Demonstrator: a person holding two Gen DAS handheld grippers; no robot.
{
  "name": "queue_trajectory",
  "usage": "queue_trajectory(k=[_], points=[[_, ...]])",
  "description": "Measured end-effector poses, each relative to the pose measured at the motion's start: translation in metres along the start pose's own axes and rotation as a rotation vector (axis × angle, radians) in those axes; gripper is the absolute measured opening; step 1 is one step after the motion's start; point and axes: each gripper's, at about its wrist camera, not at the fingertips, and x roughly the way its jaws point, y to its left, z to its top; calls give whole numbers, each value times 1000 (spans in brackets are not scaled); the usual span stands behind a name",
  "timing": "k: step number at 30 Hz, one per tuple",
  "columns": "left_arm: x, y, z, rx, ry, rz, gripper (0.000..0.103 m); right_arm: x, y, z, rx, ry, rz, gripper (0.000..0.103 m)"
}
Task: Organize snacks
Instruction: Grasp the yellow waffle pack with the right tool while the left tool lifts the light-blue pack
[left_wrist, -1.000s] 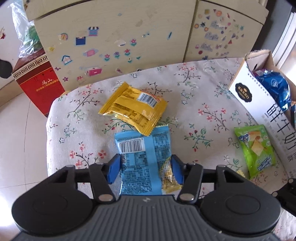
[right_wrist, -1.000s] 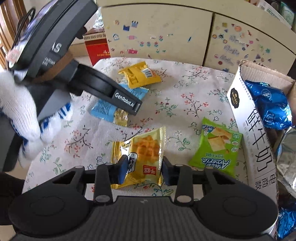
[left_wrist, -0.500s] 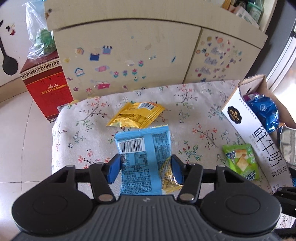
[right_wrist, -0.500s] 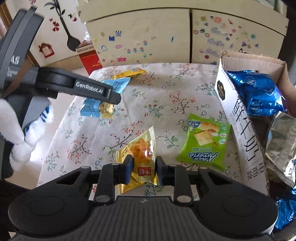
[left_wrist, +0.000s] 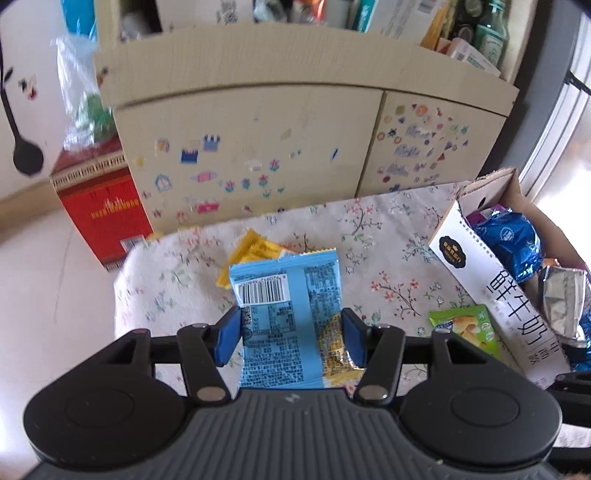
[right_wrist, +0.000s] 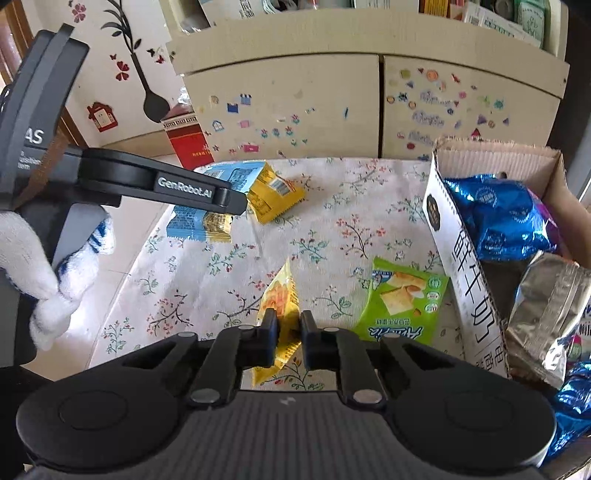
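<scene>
**Two snack packs lifted, the box waits on the right**

Since a second ago, both tools have come up off the counter, and the right tool (right_wrist: 284, 334) has squeezed in on its pack. Its jaws are shut tight on the orange snack pack (right_wrist: 279, 295), which is now pinched thin and stands on edge, its long side pointing away from the tool. The left tool (left_wrist: 291, 334) grips the blue snack pack (left_wrist: 286, 314) by its two side edges. That pack points far, with its barcode up.

The cardboard box (right_wrist: 458, 258) stands at the right edge of the counter (right_wrist: 332, 229), with shiny blue bags already inside. It lies to the right of both tools, and the right tool is the nearer one, so that hand probably has the shorter trip.

A green snack pack (right_wrist: 402, 302) lies flat between the right tool and the box. A yellow snack pack (right_wrist: 275, 194) lies far back and is partly hidden behind the blue pack in the left view. The near part of the box is cut off.
</scene>
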Motion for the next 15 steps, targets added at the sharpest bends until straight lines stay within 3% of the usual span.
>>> queue_trajectory(k=[15], points=[[-8,-9,6,22,-50,12,56,-26,-3,6,1,-102,-7,12]])
